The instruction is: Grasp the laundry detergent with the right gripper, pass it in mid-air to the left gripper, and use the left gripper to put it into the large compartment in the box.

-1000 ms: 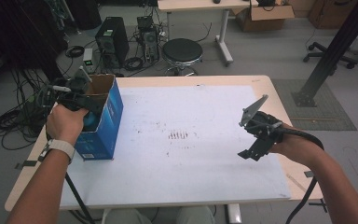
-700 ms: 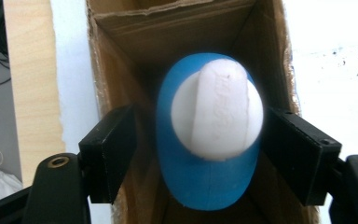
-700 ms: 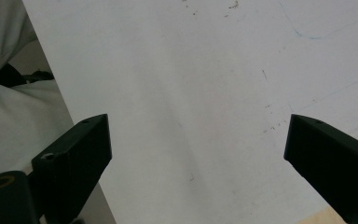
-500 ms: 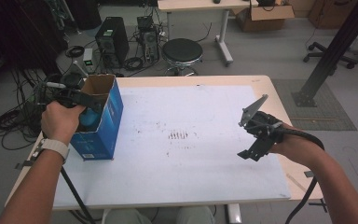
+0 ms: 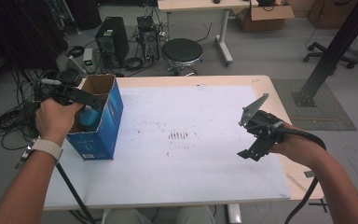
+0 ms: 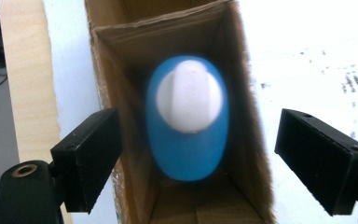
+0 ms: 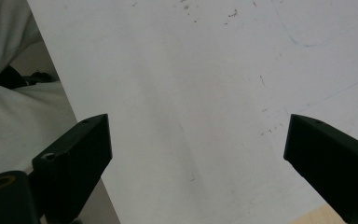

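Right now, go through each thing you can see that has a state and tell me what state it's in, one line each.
Box: upright on the table, top open.
Blue bottle: inside the box, white cap up, nothing gripping it.
Left tool: above the box mouth, jaws just opened, wide apart, nothing between them.
Right tool: over the white sheet, jaws open, holding nothing.
White sheet: flat on the table, marked with dark smudges.
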